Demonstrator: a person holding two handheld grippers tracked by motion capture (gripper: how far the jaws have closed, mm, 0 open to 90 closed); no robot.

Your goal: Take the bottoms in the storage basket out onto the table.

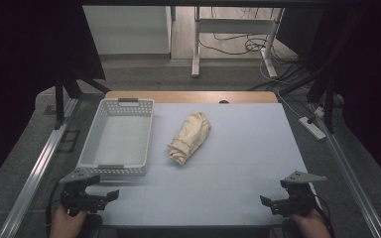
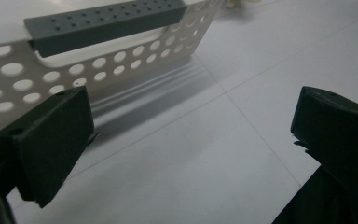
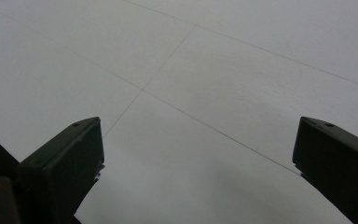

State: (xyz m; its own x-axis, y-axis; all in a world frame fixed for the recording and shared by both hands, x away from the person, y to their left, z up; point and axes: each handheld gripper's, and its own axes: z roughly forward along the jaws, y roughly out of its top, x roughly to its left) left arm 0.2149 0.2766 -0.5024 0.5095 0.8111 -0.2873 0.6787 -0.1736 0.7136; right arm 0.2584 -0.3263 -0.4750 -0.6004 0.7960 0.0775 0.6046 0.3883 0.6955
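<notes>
Nearest the high camera, two hands come in from the bottom edge, each holding a black gripper at the near side of the table [image 1: 238,163]. On the person's left, the left gripper [image 1: 113,195] sits at the near left corner, just in front of the short near wall of a white perforated basket [image 1: 87,156]; its jaws stand wide apart with nothing between them. From the left gripper view the same jaws spread to either side of bare white tabletop, and the basket wall with its round holes and a grey handle strip [image 2: 105,23] rises just ahead and to the left (close, but not touching the jaws).

At the near right corner the right gripper [image 1: 264,202] hovers over the table surface, well apart from everything else. Its jaws are likewise spread wide and hold nothing; the right gripper view looks down on plain white surface crossed by thin seam lines.

Inside, the basket looks empty, and it lies lengthwise along the left part of the table, with a second grey handle at its far end. Just to its right, near the middle of the table, lies a bundled cream-coloured cloth [image 1: 190,136], rolled or crumpled into a long lump, angled from near left to far right. It touches neither basket nor gripper
</notes>
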